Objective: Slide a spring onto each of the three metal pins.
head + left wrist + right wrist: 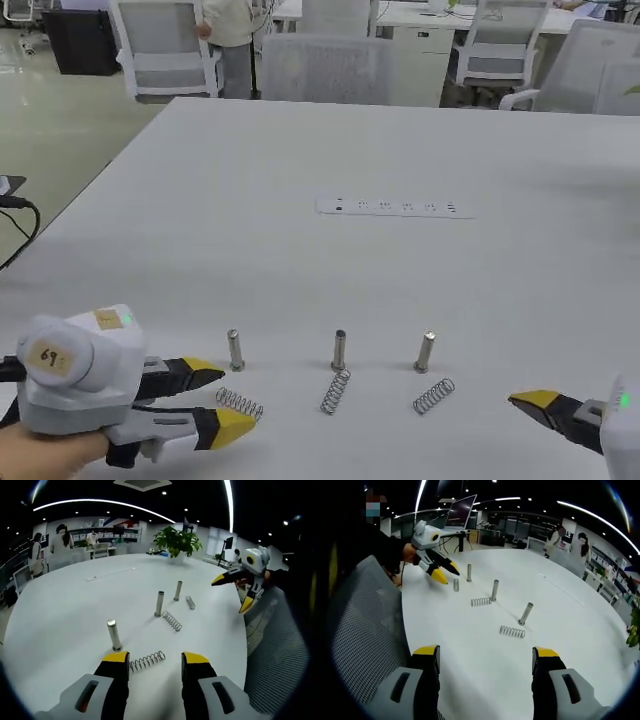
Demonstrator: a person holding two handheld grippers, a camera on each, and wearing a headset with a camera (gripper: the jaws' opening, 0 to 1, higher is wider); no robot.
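Three metal pins stand upright in a row on the white desk (pixel 300 270): the left pin (pixel 235 350), the middle pin (pixel 339 350) and the right pin (pixel 425 352). All are bare. One spring lies at about 6 o'clock of each pin: the left spring (pixel 240 403), the middle spring (pixel 336 390) and the right spring (pixel 434 394). They lie loose on the bare desk rather than in any holder.

The left gripper (pixel 156 659) sits at 8 o'clock in the head view. Its fingers are moderately apart and straddle the left spring without closing on it. Whether a fingertip touches the coil, I cannot tell. The right gripper (pixel 486 652) waits at 4 o'clock with its fingers spread wide and holding nothing, well apart from the right spring.

The task looks barely begun, and the likely next step is pinching the left spring.

- **Spring escaping:** the spring is thin and round, so an off-centre squeeze could roll it away or flick it out.
- **Spring deforming:** too hard a squeeze may flatten the coils, and the spring might then bind on the pin.
- **Pin toppling:** the upper finger lies near the left pin, which may be free-standing, so a sideways nudge while closing or lifting could knock it over.
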